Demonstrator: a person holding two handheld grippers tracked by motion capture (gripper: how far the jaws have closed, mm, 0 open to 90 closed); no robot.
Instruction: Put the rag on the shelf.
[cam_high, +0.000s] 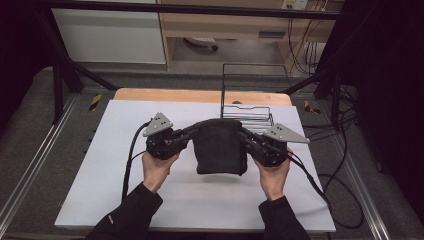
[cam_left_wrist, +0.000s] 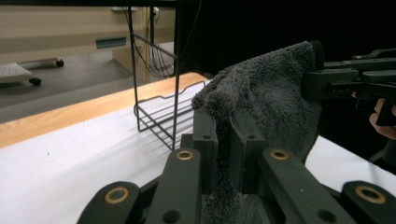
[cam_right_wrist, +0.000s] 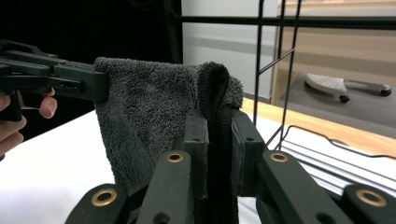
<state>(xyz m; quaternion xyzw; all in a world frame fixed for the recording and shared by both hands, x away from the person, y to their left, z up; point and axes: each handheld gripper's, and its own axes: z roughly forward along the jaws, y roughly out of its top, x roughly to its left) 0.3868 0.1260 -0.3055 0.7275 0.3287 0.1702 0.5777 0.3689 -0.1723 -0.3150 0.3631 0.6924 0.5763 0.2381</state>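
Observation:
A dark grey towel (cam_high: 220, 147) hangs folded between my two grippers above the white table cover (cam_high: 150, 200). My left gripper (cam_high: 192, 129) is shut on the towel's upper left corner, and its jaws pinch the fluffy towel (cam_left_wrist: 261, 93) in the left gripper view. My right gripper (cam_high: 244, 133) is shut on the upper right corner, where the towel (cam_right_wrist: 149, 116) edge folds over between the jaws. Each gripper view shows the other gripper clamped on the far corner. The towel's lower edge sags toward the table.
A black wire rack (cam_high: 247, 95) stands just behind the towel at the back right of the table, on the wooden tabletop (cam_high: 170, 95). Cables (cam_high: 129, 160) trail from both grippers. A black frame surrounds the table.

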